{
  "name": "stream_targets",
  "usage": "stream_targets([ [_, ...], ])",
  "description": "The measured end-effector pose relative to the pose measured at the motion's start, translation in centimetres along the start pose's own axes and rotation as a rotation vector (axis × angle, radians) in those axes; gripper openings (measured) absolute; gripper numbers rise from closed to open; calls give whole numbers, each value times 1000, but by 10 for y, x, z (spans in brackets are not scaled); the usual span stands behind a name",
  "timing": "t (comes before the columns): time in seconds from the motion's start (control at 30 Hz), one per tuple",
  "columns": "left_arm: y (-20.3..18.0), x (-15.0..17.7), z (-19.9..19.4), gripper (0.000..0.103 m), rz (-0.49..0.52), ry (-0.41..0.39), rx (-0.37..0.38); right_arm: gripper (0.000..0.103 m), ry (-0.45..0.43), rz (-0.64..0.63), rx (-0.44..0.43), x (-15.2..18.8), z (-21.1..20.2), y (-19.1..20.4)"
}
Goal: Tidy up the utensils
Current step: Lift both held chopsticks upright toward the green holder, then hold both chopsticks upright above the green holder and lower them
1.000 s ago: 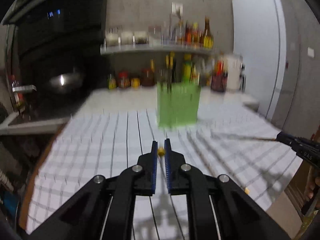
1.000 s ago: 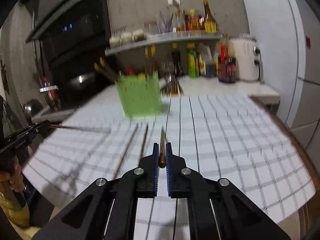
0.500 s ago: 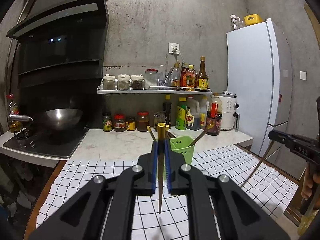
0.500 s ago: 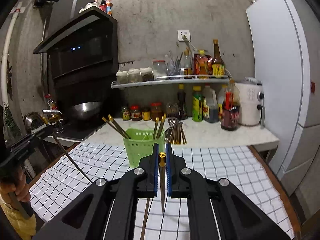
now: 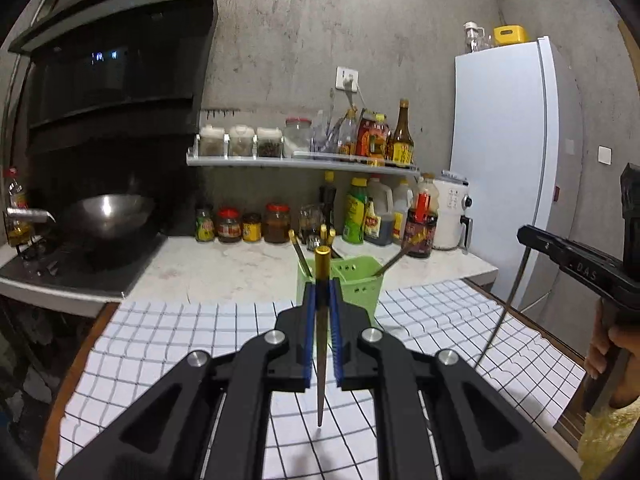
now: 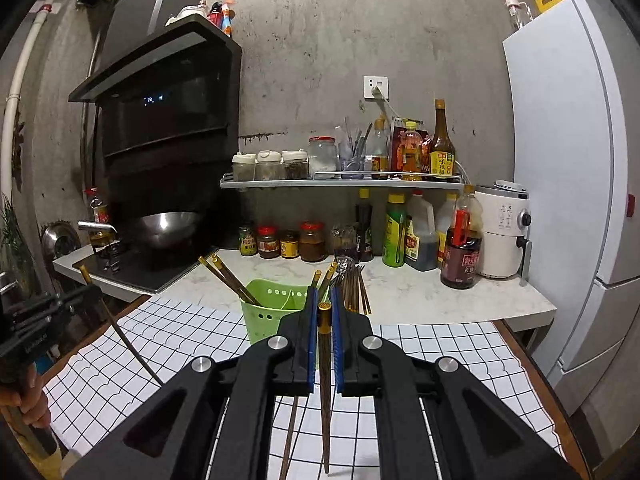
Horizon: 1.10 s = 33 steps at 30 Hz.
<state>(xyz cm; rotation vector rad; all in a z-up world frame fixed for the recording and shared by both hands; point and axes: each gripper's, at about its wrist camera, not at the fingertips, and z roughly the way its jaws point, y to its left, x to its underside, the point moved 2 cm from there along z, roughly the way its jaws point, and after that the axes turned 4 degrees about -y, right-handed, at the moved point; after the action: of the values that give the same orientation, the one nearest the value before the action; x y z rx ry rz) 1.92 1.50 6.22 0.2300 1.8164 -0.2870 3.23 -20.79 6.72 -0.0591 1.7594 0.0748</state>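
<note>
My left gripper [image 5: 321, 292] is shut on a gold-capped dark chopstick [image 5: 321, 360] that hangs upright, its tip just above the checked cloth [image 5: 200, 344]. A green slotted basket [image 5: 360, 280] with several chopsticks in it stands right behind. My right gripper [image 6: 324, 298] is shut on a like chopstick [image 6: 325, 400], also hanging tip down in front of the green basket [image 6: 268, 314]. One more chopstick [image 6: 290, 432] lies on the cloth under the right gripper. Each view shows the other gripper at its edge: the right gripper [image 5: 532, 240] and the left gripper [image 6: 90, 292], both with a chopstick.
A stove with a steel wok [image 6: 168, 228] stands at the left, jars and sauce bottles [image 6: 396, 236] along the wall under a shelf [image 6: 340, 182]. A white air fryer [image 6: 504, 236] and a fridge [image 6: 572, 160] stand at the right. A bundle of utensils [image 6: 354, 288] lies behind the basket.
Both grippers have risen off the cloth with their chopsticks. The chopsticks, first low over the cloth, now hang upright with tips down, closer to the green basket.
</note>
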Motion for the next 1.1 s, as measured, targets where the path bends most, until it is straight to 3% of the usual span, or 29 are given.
stream_targets([
  [0.23,0,12,1,7,11,20,-9,7,30,-35,9,15,2,4],
  [0.33,-2,15,0,7,45,28,-33,7,107,-49,-1,29,10,7],
  [0.43,2,28,19,8,25,144,-12,7,230,-41,-14,60,29,5],
  [0.57,4,52,41,7,22,238,-27,7,269,-22,-13,76,33,3],
  [0.83,5,23,17,6,20,133,-16,7,168,17,-7,47,16,-9],
  [1.1,5,3,5,7,20,89,2,7,141,26,-9,38,20,-11],
])
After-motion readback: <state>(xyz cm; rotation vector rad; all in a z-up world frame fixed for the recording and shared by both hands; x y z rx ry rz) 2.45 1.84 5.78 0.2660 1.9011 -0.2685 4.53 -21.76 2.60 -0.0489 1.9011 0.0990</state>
